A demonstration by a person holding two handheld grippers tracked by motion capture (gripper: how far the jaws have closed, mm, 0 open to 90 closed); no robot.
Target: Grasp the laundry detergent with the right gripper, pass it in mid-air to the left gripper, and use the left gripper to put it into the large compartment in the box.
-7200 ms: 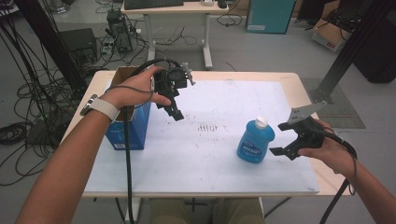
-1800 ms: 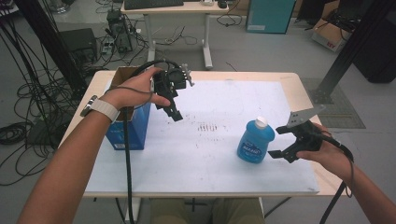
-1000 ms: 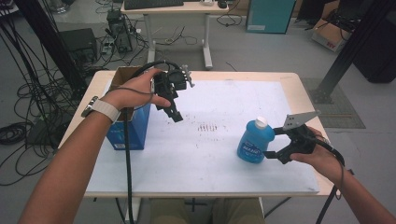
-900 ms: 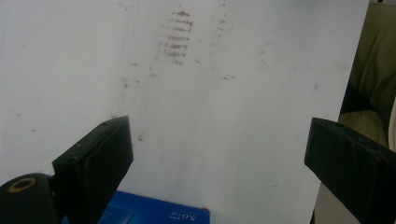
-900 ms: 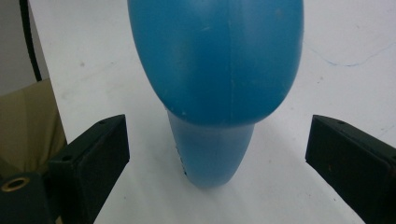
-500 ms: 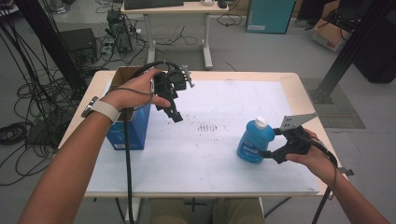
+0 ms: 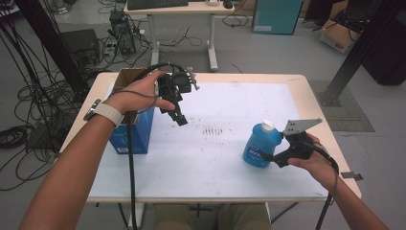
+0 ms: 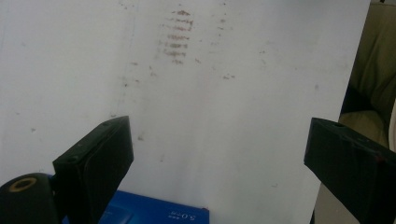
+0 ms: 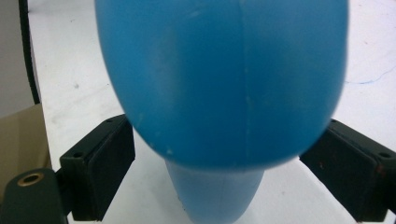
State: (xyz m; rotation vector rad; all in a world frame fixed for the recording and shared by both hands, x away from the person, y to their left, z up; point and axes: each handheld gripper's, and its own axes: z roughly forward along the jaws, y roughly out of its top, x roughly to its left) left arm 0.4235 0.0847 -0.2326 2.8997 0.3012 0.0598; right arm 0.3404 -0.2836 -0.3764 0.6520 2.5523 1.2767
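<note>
- We see a table (image 7: pixel 306 91) with a pale wooden edge and a white top that carries a patch of brownish smudges (image 7: pixel 213 130) near its middle.
- At the table's left side stands a blue box (image 7: pixel 136 134) with open brown cardboard flaps; in the left claw's own view a corner of it shows at the bottom (image 8: pixel 154 212).
- The person's left forearm comes up from the bottom left, with a pale strap on the wrist (image 7: pixel 106 113).
- The left hand (image 7: pixel 139 91) holds the left claw (image 7: pixel 181 119) in the air above the table, just right of the blue box, pointing down toward the white top.
- In its own view the left claw (image 8: pixel 219 154) has its jaws spread wide, with nothing but white table between them.
- A blue plastic bottle (image 7: pixel 259 143) with a white cap stands upright on the right half of the table, well apart from the box.
- The right hand (image 7: pixel 313 160) holds the right claw (image 7: pixel 265 156) low at the bottle's right side, a grey three-cornered plate (image 7: pixel 299 125) on top of it.
- In the right claw's own view the bottle (image 9: pixel 224 79) looms large and blurred between the jaws.
- The right claw (image 9: pixel 219 163) is spread, a jaw on either side of the bottle; we cannot tell whether either jaw touches it.
</note>
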